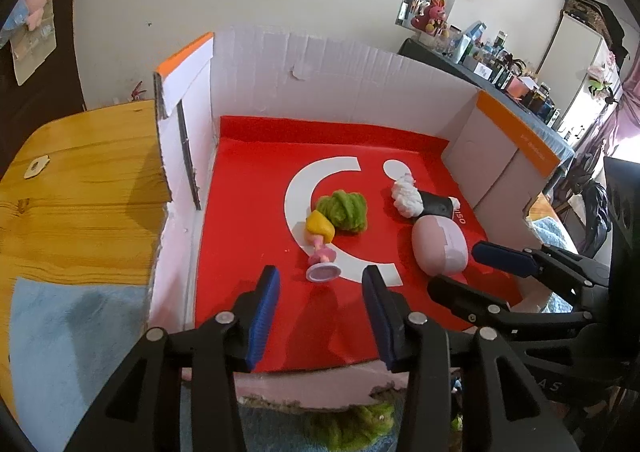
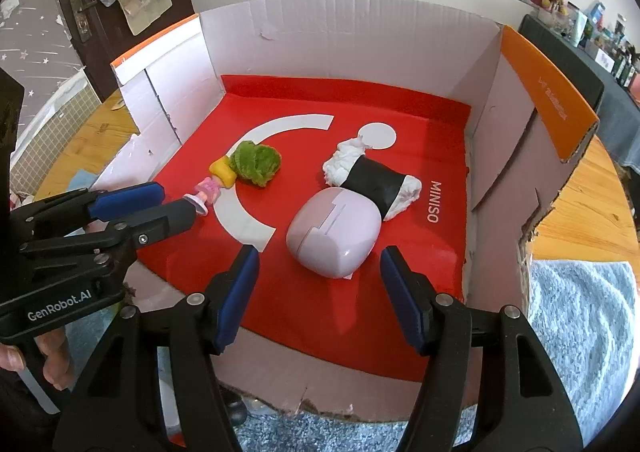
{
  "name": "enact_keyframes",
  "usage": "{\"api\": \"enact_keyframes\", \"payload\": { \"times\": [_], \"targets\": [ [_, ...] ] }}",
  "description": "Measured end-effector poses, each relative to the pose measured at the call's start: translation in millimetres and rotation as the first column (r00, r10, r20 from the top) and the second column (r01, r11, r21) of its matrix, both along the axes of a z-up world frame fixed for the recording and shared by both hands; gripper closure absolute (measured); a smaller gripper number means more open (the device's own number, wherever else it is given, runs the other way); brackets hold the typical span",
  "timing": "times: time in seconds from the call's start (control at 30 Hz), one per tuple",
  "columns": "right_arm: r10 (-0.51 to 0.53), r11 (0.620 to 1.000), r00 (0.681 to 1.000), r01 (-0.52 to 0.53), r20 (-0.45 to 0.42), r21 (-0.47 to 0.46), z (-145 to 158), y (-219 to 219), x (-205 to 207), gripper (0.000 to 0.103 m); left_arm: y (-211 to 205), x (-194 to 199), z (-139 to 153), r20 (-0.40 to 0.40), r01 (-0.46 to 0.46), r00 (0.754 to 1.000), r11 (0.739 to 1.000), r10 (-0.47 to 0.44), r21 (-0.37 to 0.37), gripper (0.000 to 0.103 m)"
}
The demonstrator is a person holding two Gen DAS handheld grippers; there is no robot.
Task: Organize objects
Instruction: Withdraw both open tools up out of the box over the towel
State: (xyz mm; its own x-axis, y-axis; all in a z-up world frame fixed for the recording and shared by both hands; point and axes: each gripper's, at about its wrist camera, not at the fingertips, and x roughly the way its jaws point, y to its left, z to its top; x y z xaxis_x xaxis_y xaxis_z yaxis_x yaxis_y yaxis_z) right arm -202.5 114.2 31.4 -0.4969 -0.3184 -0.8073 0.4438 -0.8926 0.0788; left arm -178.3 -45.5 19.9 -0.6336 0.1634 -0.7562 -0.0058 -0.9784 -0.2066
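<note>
My left gripper [image 1: 318, 310] stands part open, nothing between its pads; the small doll [image 1: 320, 248] lies just past its tips at twelve o'clock, the green fuzzy toy [image 1: 344, 210] touching its head. My right gripper [image 2: 316, 300] is open wider and empty, the lilac case [image 2: 334, 238] just ahead at twelve, leaning on the black-and-white bundle [image 2: 372, 182]. All lie on the red liner [image 2: 420, 252] of the cardboard box [image 2: 340, 40].

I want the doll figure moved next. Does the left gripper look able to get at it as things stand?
Probably yes. The left gripper is open and empty, and the doll figure lies on the box's red floor just ahead of its fingertips, base toward it. Only the green fuzzy toy crowds the doll's head.
</note>
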Motion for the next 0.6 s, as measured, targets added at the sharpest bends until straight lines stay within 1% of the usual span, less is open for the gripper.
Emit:
{"api": "enact_keyframes", "payload": {
  "times": [0.03,0.17,0.43,0.53,0.6],
  "targets": [
    [0.0,1.0,1.0,0.0,-0.001,-0.002,1,0,1,0.041,0,1,1,-0.003,-0.001,1.0,1.0,0.001,-0.003,0.058],
    [0.002,1.0,1.0,-0.002,-0.007,-0.007,3,1,6,0.038,0,7,3,-0.013,-0.005,1.0,1.0,0.005,-0.006,0.05],
    [-0.001,1.0,1.0,0.001,-0.02,-0.011,7,2,15,0.037,-2,16,5,-0.017,-0.014,1.0,1.0,0.014,-0.007,0.048],
    [-0.003,1.0,1.0,0.002,-0.026,-0.014,8,2,17,0.034,-1,19,7,-0.023,-0.02,1.0,1.0,0.02,-0.011,0.041],
    [-0.005,1.0,1.0,0.004,-0.028,-0.013,9,2,18,0.034,-1,22,8,-0.03,-0.022,0.999,1.0,0.021,-0.016,0.04]
  ]
}}
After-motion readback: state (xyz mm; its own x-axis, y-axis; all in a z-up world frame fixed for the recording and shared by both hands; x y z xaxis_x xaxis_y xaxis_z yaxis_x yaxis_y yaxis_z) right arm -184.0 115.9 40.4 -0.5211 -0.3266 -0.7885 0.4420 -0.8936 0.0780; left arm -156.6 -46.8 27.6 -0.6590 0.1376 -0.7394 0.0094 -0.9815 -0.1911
